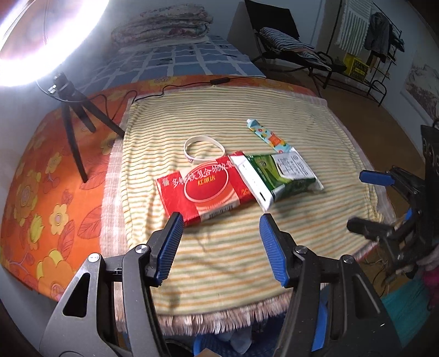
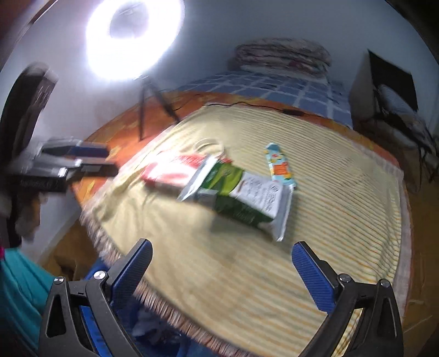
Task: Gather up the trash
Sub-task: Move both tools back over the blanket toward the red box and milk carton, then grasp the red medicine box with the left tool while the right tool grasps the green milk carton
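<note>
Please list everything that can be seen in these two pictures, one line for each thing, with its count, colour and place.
red box: one, red and white, middle of the striped cloth
green packet: one, green and white, beside the red box, overlapping its end
small tube: one, light blue with orange, behind the green packet
white band: one, white, behind the red box
striped cloth: one, pale yellow, over the table
ring light: one, bright white, on a black tripod
folded quilt: one, floral, on the bed behind
left gripper: fingers blue, open, empty
right gripper: fingers blue, open, empty
</note>
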Motion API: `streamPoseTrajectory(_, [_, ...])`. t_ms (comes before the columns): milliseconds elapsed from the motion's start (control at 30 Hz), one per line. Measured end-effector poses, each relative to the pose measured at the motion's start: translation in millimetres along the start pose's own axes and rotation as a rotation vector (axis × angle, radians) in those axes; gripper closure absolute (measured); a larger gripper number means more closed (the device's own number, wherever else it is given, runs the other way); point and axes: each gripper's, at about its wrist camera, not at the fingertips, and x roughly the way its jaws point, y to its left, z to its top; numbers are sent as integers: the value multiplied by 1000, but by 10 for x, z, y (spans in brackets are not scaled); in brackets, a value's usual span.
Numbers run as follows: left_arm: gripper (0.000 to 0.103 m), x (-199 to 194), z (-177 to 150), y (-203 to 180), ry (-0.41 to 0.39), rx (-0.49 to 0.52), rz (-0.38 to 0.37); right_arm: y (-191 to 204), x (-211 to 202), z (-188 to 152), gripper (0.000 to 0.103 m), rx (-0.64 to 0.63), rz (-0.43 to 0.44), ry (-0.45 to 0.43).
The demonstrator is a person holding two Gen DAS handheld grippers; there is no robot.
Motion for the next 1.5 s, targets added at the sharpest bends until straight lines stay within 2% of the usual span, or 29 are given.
streamPoseTrajectory(167, [44,299,228,208,35,-84,-44,-276,211,292,0,90,14,3])
streamPoseTrajectory(400, [44,724,523,532,59,-231,-82,-594,553,614,2,242,110,22])
streamPoseTrajectory(600, [44,1012,607,588,94,-245,-81,-766,915,827,10,343,162,31])
streamPoseTrajectory(733, [44,1181,598,628,130,-247,-94,-804,1202,881,14,380,188,67])
streamPoseTrajectory(1000, [44,1180,498,684,177,-220,-143,-722,1481,789,15,332,214,185])
streamPoseTrajectory(1100, [44,1119,473,696,173,-202,-120,-712,1427,705,13,306,239,216])
streamPoseTrajectory(1267, [44,1101,546,819,143,-255,-111,-734,1275,407,13,349,322,281])
streamPoseTrajectory(1367, [44,1188,654,861,124,-277,-97,-655,1118,270,13,317,357,307])
streamPoseTrajectory(1500, [44,1369,675,841,174,-279,-114,-503,880,233,8,240,293,279])
